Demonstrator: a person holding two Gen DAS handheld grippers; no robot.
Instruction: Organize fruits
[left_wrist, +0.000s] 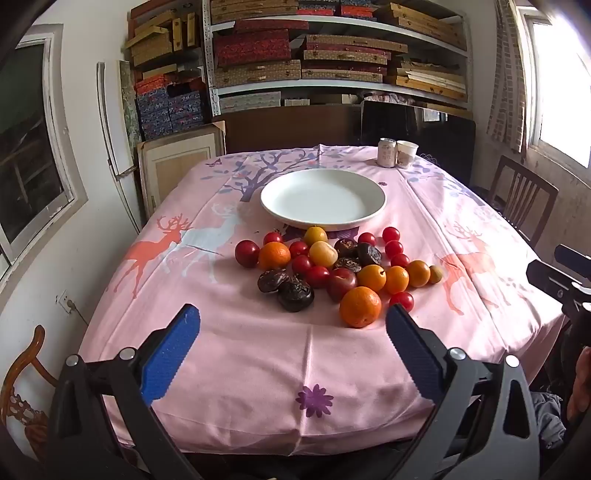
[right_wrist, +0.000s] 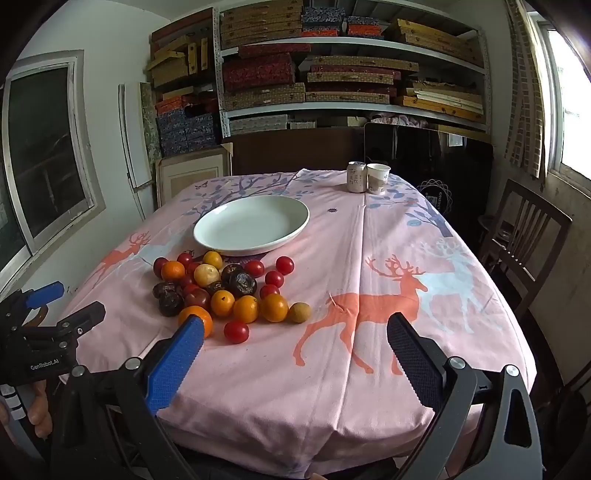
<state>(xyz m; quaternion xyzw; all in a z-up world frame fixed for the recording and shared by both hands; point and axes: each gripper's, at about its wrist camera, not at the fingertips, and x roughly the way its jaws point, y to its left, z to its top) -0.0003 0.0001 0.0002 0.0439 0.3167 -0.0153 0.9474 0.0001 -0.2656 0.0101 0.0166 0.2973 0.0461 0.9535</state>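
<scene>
fruits (left_wrist: 332, 271) are shown heaped in a loose cluster on the pink deer-print tablecloth (left_wrist: 258, 354), just in front of an empty white plate (left_wrist: 323, 197); glossy red, orange, yellow and wrinkled dark-brown pieces are mixed together. one plate, one can (left_wrist: 386, 152) and one paper cup (left_wrist: 406, 154) are counted, the latter two standing side by side at the far edge. four orange fruits, two yellow ones and one small tan one (left_wrist: 435, 274) are made out; the red and dark pieces overlap too much for an exact count. the left gripper (left_wrist: 291, 325) is held with jaws spread wide and nothing between them, above the near cloth. the right gripper (right_wrist: 295, 332) is likewise spread wide and empty, its blue finger covering part of the nearest orange (right_wrist: 202, 317). chairs are cut off at the frame edges.
</scene>
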